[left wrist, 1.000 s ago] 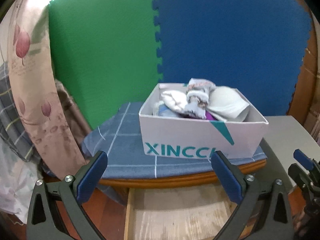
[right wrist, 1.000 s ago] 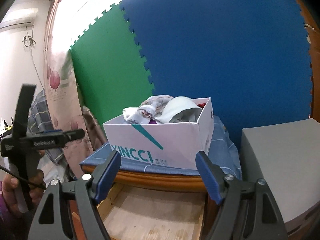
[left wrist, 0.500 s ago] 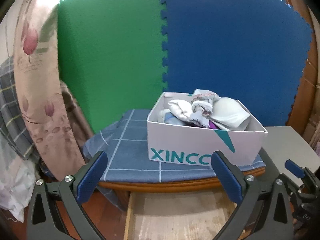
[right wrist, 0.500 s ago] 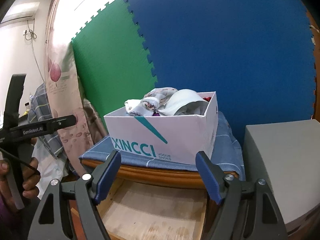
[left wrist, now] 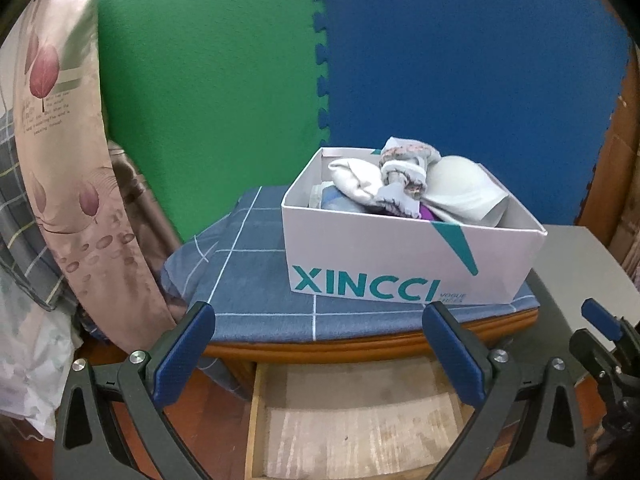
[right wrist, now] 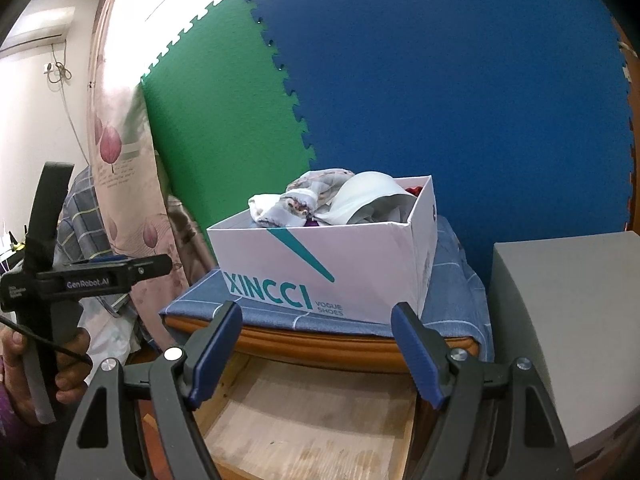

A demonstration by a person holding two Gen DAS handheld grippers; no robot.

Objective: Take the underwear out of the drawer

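- Left wrist view: left hand-held gripper (left wrist: 319, 340) has its jaws spread wide and carries nothing; it hangs over the open drawer (left wrist: 352, 420), pointed at the front edge of the desk (left wrist: 360, 346).
- Drawer floor shows bare wood in the part visible. No underwear seen inside it.
- Underwear (left wrist: 404, 184) lies heaped in the white XINCCI shoebox (left wrist: 400, 264), which sits on the blue checked cloth (left wrist: 248, 280) toward the right side of the desk top. Pile rises above the box rim, so a top piece looks reachable from above.
- Right hand-held gripper (left wrist: 608, 344) shows partly at the right edge of this view, beside the grey cabinet (left wrist: 572, 256).
- Right wrist view: right hand-held gripper (right wrist: 318, 344) is also spread and unloaded, poised above the drawer (right wrist: 312, 420), lower than the box (right wrist: 320, 264).
- Left hand-held gripper (right wrist: 132, 268) appears side-on at the left, gripped by the person's hand (right wrist: 48, 364), clear of the desk.
- Judgement: both tools wait apart, likely to keep the approach open. Garments (right wrist: 332, 200) are soft and tangled; one pinch may drag several.
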